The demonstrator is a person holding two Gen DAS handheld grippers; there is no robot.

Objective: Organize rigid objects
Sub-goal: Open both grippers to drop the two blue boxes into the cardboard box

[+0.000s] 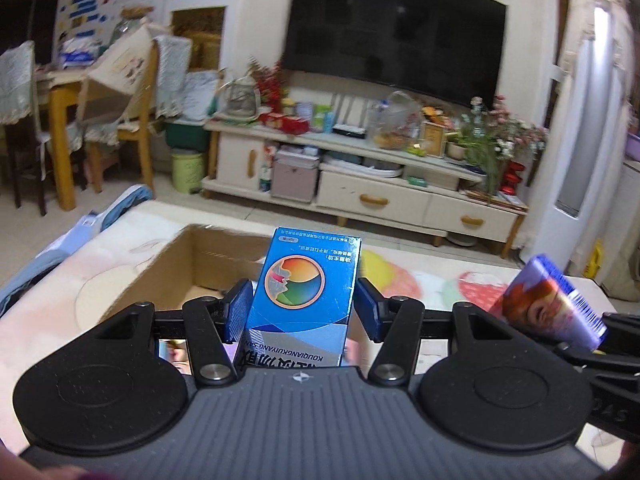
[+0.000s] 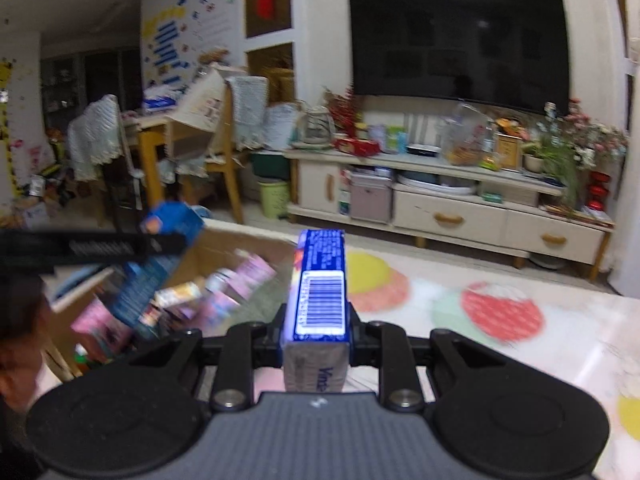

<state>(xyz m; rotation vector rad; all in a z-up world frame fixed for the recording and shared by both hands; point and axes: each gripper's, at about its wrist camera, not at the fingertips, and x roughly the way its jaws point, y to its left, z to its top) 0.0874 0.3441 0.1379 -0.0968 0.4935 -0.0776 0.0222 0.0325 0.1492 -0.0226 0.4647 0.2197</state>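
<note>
Here, blue medicine box (image 1: pixel 304 292) clamped in left hand-held gripper (image 1: pixel 303 308), barcoded box (image 2: pixel 320 300) clamped in right hand-held gripper (image 2: pixel 316 332).

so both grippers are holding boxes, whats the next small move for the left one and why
Probably ease the left gripper forward and down over the open brown cardboard box, then open it. Its blue medicine carton with the rainbow circle sits between the fingers just short of that opening, and the right wrist view shows other packs already lying inside, so that looks like the drop spot.
</note>
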